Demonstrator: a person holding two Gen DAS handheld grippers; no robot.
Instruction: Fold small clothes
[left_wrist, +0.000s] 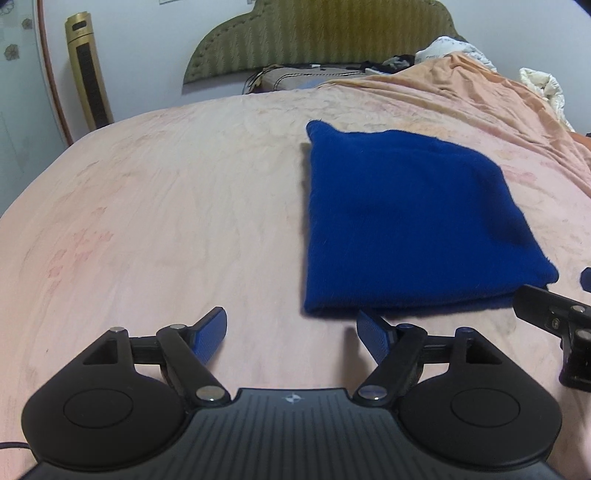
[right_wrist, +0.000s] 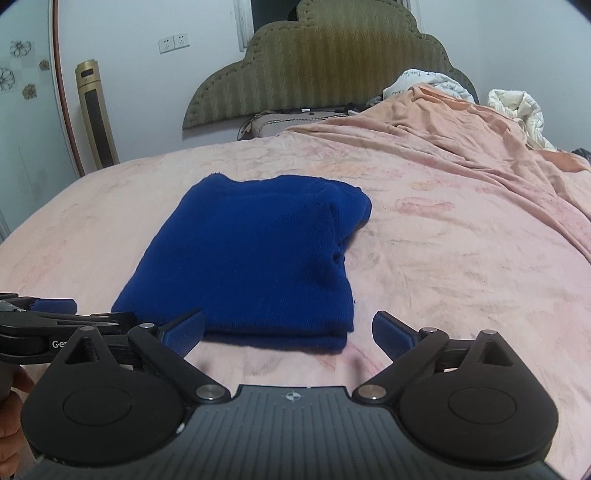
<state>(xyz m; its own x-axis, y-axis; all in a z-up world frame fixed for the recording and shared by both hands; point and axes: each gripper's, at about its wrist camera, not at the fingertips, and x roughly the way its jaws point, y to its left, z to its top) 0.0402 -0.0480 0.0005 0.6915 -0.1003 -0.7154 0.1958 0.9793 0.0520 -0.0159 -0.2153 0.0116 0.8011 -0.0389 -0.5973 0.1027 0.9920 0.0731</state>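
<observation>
Both grippers tilt down over the bed's (right_wrist: 443, 236) near edge, side by side: the left gripper (left_wrist: 291, 338) and right gripper (right_wrist: 288, 332) gape wide, holding nothing. Just beyond their fingertips lies the folded blue garment (right_wrist: 251, 258), mid-bed.

Both wrist views look low along the bed (left_wrist: 147, 221) toward the headboard (right_wrist: 325, 74), sharing the blue garment (right_wrist: 258, 258).
</observation>
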